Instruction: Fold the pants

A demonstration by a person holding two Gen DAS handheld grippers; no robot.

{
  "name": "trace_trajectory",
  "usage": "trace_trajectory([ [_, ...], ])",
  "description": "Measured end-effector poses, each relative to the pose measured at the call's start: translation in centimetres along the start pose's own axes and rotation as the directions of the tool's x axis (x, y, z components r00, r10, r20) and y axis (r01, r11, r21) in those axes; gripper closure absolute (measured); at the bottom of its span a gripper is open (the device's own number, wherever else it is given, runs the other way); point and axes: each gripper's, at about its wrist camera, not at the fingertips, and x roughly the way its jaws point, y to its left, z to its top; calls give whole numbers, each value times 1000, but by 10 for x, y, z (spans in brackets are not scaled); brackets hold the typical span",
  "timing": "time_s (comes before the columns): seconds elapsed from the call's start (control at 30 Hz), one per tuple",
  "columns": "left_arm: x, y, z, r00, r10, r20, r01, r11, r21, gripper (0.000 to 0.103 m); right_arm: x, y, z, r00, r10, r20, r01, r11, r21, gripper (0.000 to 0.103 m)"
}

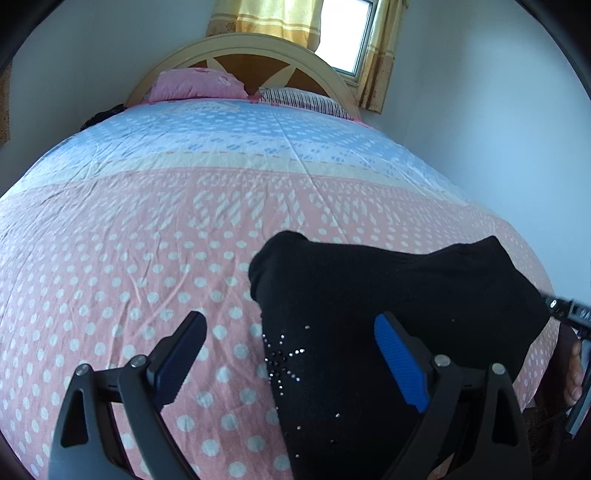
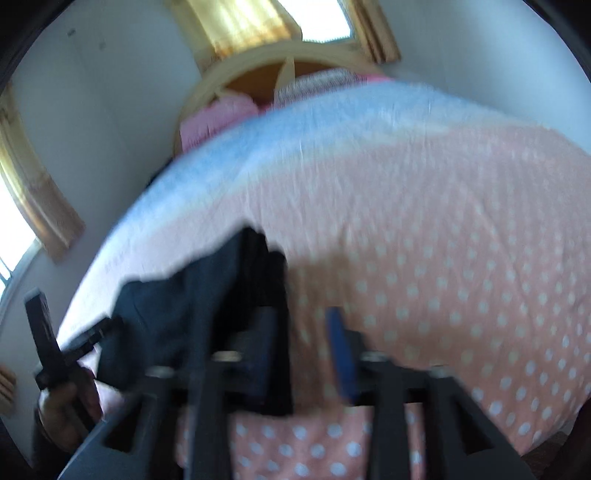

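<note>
Black, soft, limp pants [image 1: 369, 332] lie low right in the frame on the bed [image 1: 147, 221], best pinched at a hem or corner; left tongs [image 1: 291, 354] gape empty, right tongs [image 2: 303, 354] part-open, empty.

The pants [image 1: 369, 317] lie on the bedspread [image 1: 147, 229] near the bed's foot, at 4 o'clock in the left wrist view. Two pillows [image 1: 199, 85] sit side by side at 12 o'clock against the headboard [image 1: 243, 46]; the window [image 1: 347, 33] is behind it.
</note>
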Motion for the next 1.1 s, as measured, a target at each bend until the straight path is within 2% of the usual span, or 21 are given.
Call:
trace_trajectory([
  [0.07,-3,2,0,1000,0,10,0,1000,-8,8,-10,6,10,998,40,55,-41,999,22,29],
  [0.1,-4,3,1,1000,0,13,0,1000,-13,8,-10,12,15,996,60,61,-61,998,19,29],
  [0.17,-5,3,1,1000,-5,17,5,1000,-15,8,-2,29,25,998,45,51,-44,999,-21,29],
  [0.27,-6,2,0,1000,0,17,0,1000,-4,8,29,41,25,999,42,-27,-43,998,-47,31],
  [0.3,-6,2,-1,1000,2,19,-2,1000,-1,8,41,41,23,997,39,-59,-41,998,-36,52],
  [0.33,-6,2,0,1000,6,20,-6,1000,2,8,54,41,20,994,46,-100,-50,998,-33,67],
  [0.37,-5,2,1,1000,9,20,-9,1000,5,8,57,41,17,994,35,-108,-39,999,-38,74],
  [0.4,-5,3,2,1000,12,21,-12,1000,6,8,55,40,16,995,37,-96,-41,998,-47,84],
  [0.5,-2,6,6,1000,16,25,-16,1000,3,8,37,33,16,994,82,-71,-85,996,-37,89],
  [0.57,2,6,10,999,25,30,-25,1000,13,8,32,27,15,996,67,-65,-70,997,-43,89],
  [0.63,12,5,13,998,51,28,-52,998,40,1,43,15,11,993,68,-100,-69,998,-11,89],
  [0.7,26,5,14,997,77,-17,-76,996,48,1,54,8,7,990,79,-113,-79,997,5,87],
  [0.73,29,7,15,997,67,-37,-66,997,37,1,54,7,6,991,81,-102,-81,997,6,87],
  [0.77,28,9,15,997,64,-35,-63,998,31,1,52,8,6,992,82,-97,-82,997,6,85],
  [0.83,22,9,17,998,64,-7,-64,997,32,1,46,11,8,994,65,-83,-66,998,-11,75],
  [0.87,20,9,17,998,71,2,-71,997,37,1,43,13,9,997,31,-71,-33,999,-21,59],
  [0.9,18,9,19,996,83,9,-84,996,43,1,38,16,9,999,-21,-44,20,999,-35,51],
  [0.93,17,9,21,996,88,14,-88,995,45,1,29,22,9,998,-67,2,67,996,-61,51],
  [0.97,17,10,22,996,88,18,-89,995,49,1,22,28,9,996,-78,36,81,993,-90,51],
  [1.0,18,10,25,995,96,19,-97,994,55,1,11,40,8,995,-67,76,77,987,-138,51],
  [1.1,22,11,30,992,124,20,-125,990,62,1,-6,67,0,993,9,118,20,970,-244,51],
])
